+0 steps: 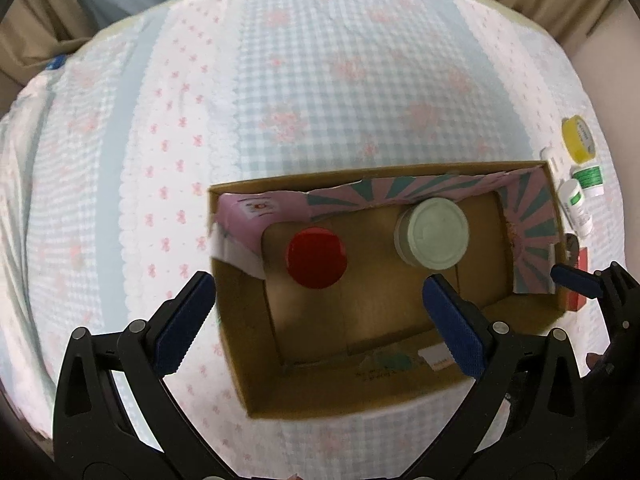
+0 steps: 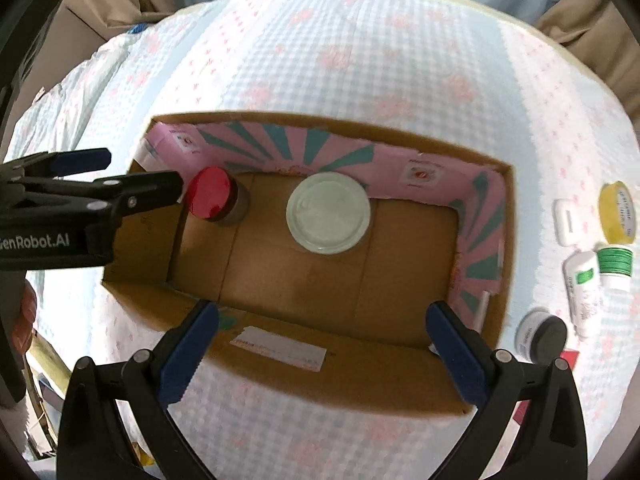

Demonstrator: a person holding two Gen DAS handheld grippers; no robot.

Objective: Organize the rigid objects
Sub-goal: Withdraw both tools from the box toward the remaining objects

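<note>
Above the cardboard box, both tools — left, right — point down, agape.

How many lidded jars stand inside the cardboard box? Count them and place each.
2. The red-lidded brown jar stands at the box's left end; the white-lidded jar stands mid-box against the back wall.

Left claw: black plastic frame with triangular cut-outs, silver round pivot screws, and blue ribbed pads with serrated edges. Right claw: same build, same blue pads. White "GenRobot.AI" lettering marks the left claw's black body.
</note>
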